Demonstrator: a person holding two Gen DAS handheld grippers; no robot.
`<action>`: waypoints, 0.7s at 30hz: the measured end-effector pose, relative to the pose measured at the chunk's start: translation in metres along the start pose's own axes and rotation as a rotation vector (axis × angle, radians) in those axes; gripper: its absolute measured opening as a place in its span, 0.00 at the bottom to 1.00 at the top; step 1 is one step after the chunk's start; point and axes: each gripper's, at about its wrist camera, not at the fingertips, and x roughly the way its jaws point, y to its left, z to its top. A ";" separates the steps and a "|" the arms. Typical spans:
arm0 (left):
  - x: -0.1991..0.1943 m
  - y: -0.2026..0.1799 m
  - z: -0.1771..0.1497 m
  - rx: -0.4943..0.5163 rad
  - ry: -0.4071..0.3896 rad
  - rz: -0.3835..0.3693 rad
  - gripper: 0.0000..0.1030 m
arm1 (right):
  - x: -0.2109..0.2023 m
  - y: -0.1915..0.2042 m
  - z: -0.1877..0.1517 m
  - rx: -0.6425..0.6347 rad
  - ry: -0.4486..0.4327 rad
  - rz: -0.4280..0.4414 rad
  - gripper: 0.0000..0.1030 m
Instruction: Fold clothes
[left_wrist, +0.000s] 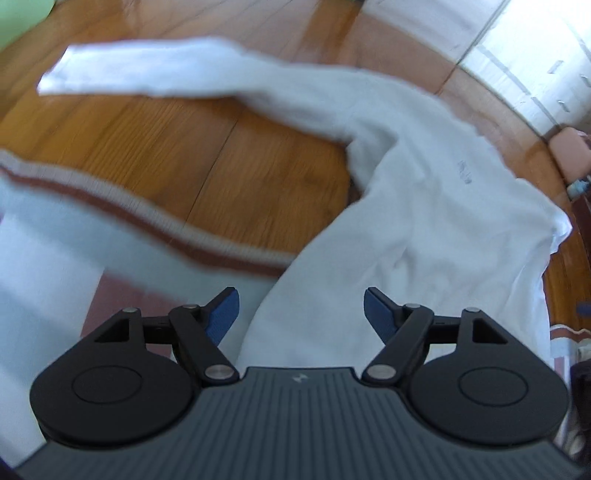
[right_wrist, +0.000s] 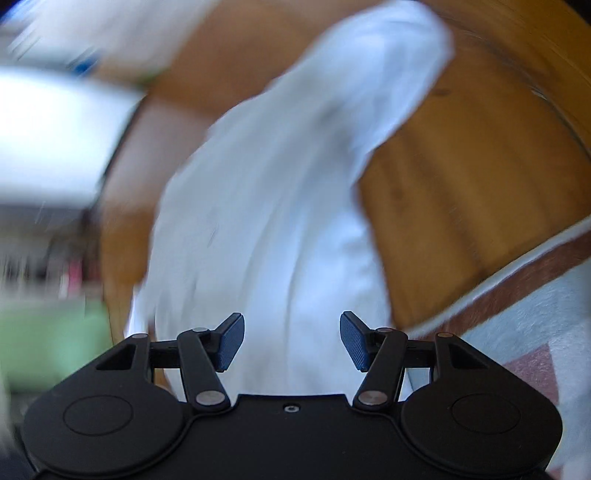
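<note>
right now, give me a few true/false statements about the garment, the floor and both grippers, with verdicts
1. The white garment lies on a wooden floor. True.
2. The left gripper is clamped on a sleeve. False: its jaws stand apart with nothing pinched between them.
3. One long sleeve stretches out sideways from the garment. True.
4. The right gripper holds a green towel. False: it is open and empty above white cloth.
5. A rug with a brown border stripe lies beside the garment. True.
</note>
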 end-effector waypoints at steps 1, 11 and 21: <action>-0.003 0.002 -0.002 -0.024 0.016 -0.017 0.72 | -0.003 0.007 -0.022 -0.082 -0.004 -0.016 0.61; 0.011 -0.009 -0.015 0.063 0.163 0.186 0.75 | -0.014 -0.033 -0.173 -0.231 -0.086 -0.245 0.61; 0.004 0.013 -0.041 0.056 0.315 0.032 0.89 | -0.011 -0.060 -0.218 -0.366 -0.069 -0.243 0.40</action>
